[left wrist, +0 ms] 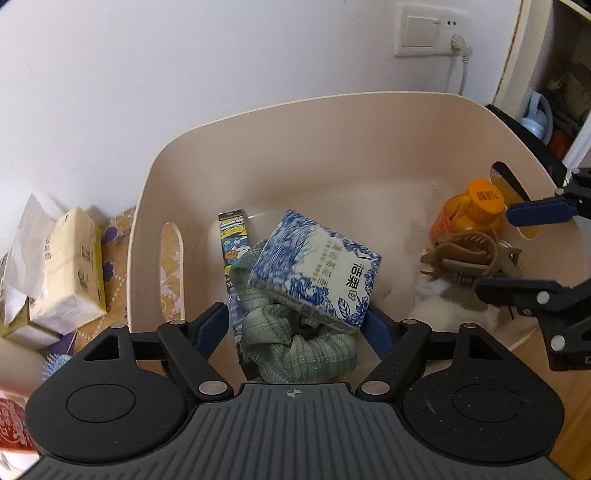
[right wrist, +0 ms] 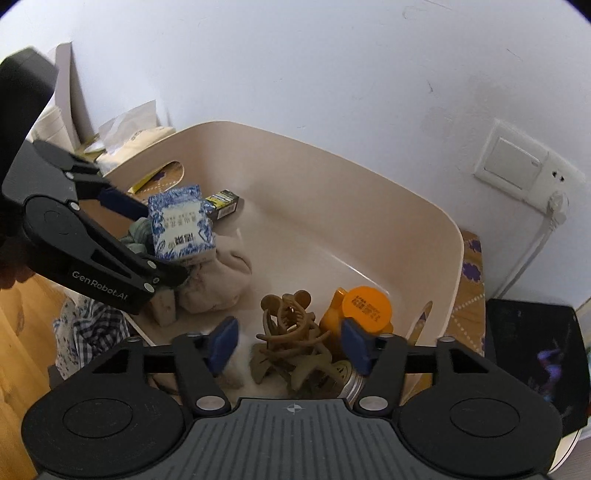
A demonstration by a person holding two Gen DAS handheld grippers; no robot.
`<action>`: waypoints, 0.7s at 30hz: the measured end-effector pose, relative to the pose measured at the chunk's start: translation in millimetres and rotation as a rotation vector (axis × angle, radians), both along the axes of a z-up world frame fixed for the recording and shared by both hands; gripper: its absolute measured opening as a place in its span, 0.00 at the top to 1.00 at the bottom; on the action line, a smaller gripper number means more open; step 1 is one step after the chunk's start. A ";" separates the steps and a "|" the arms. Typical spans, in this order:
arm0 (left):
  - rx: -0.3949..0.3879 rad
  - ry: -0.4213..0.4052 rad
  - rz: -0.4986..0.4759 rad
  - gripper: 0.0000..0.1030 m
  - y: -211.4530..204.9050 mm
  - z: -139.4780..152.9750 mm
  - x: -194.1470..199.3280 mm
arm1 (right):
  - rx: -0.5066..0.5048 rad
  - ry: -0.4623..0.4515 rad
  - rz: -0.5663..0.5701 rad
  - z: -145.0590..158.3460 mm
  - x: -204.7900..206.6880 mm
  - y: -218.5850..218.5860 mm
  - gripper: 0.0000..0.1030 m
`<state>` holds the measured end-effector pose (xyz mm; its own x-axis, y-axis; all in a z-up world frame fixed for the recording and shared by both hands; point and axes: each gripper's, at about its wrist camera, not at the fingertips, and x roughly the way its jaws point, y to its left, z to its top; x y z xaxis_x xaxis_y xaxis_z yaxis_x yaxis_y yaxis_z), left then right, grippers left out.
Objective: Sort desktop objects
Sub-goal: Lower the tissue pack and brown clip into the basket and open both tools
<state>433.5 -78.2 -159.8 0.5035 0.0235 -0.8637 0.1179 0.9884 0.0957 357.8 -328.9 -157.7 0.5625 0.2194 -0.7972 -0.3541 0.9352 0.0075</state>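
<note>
A beige plastic bin (left wrist: 332, 101) holds the sorted items. A blue-and-white tissue box (left wrist: 314, 266) lies tilted on a green cloth (left wrist: 306, 343) inside it. My left gripper (left wrist: 295, 326) stands open around the box, with a gap between the left pad and the box. A long cartoon-printed box (left wrist: 232, 243) lies beside the box. In the right wrist view, my right gripper (right wrist: 289, 343) is open over brown hair claws (right wrist: 291, 332), its pads clear of them. An orange-capped bottle (right wrist: 364, 306) and a metal tin (right wrist: 347, 373) sit by its right finger. A beige cloth (right wrist: 218, 280) lies under the tissue box (right wrist: 181, 225).
Yellow tissue packs (left wrist: 70, 266) lie on a patterned cloth left of the bin. A wall socket (left wrist: 428, 33) with a plugged cable is behind the bin. A black object (right wrist: 532, 350) stands right of the bin. Wooden tabletop (right wrist: 14, 332) shows at the left.
</note>
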 end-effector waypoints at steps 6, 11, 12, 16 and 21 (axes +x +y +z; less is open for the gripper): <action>-0.008 -0.013 0.020 0.21 4.7 8.5 -6.0 | 0.013 0.001 -0.025 3.7 -4.5 -1.3 0.18; -0.038 -0.049 0.035 0.20 8.6 22.8 -13.3 | 0.024 -0.031 -0.049 13.9 -10.4 -2.2 0.13; -0.038 -0.054 0.038 0.20 8.2 25.3 -14.0 | 0.024 -0.038 -0.051 15.6 -11.6 -1.7 0.13; -0.030 -0.068 0.036 0.19 7.9 32.4 -18.8 | 0.028 -0.062 -0.065 24.2 -16.1 -1.5 0.10; -0.031 -0.084 0.042 0.19 11.1 40.3 -27.9 | 0.026 -0.094 -0.083 34.4 -25.7 -0.6 0.06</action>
